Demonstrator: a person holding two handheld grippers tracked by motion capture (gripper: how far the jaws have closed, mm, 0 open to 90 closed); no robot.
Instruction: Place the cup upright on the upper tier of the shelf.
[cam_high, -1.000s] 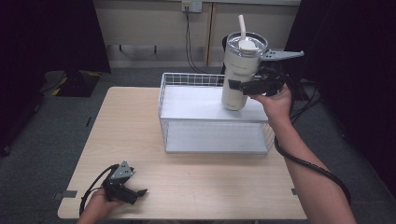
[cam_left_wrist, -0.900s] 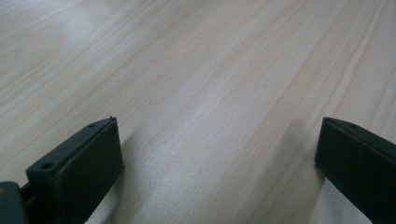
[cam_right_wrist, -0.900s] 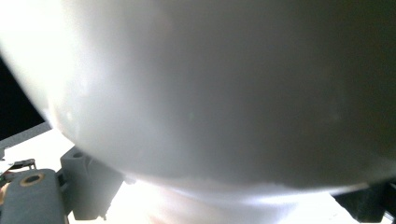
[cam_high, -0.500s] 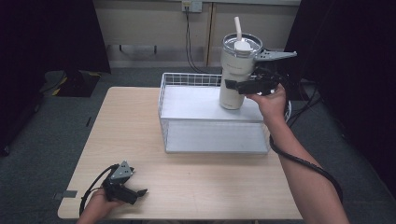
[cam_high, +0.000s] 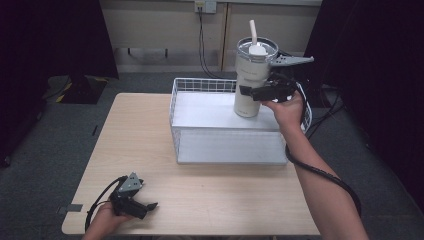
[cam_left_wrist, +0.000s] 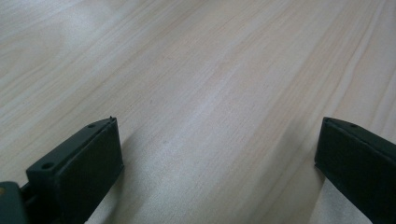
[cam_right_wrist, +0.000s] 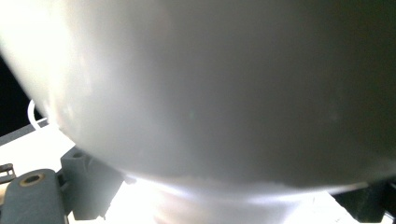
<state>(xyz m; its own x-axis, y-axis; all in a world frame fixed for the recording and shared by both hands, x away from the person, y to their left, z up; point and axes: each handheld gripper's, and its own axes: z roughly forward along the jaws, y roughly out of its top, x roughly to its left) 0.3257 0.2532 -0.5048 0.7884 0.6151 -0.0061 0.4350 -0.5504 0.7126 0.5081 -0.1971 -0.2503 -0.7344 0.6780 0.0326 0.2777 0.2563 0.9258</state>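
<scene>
A tall cream tumbler with a clear lid and a white straw stands upright over the back right part of a white wire basket. My right gripper is shut on the tumbler's lower body, which looms close in the right gripper view, between the jaws of the right gripper. I cannot tell whether its base touches the basket floor. My left gripper lies on the table's near left corner. Its jaws are wide apart over bare wood in the left gripper view, so it is open.
The wooden table has bare room left of and in front of the basket. A black cable trails along the person's right forearm. Dark curtains and a wall with a socket stand behind the table.
The right gripper has carried the tumbler leftward and lower, from beyond the basket's right rim to inside it, and the tumbler now stands straighter. The left gripper has not moved.
</scene>
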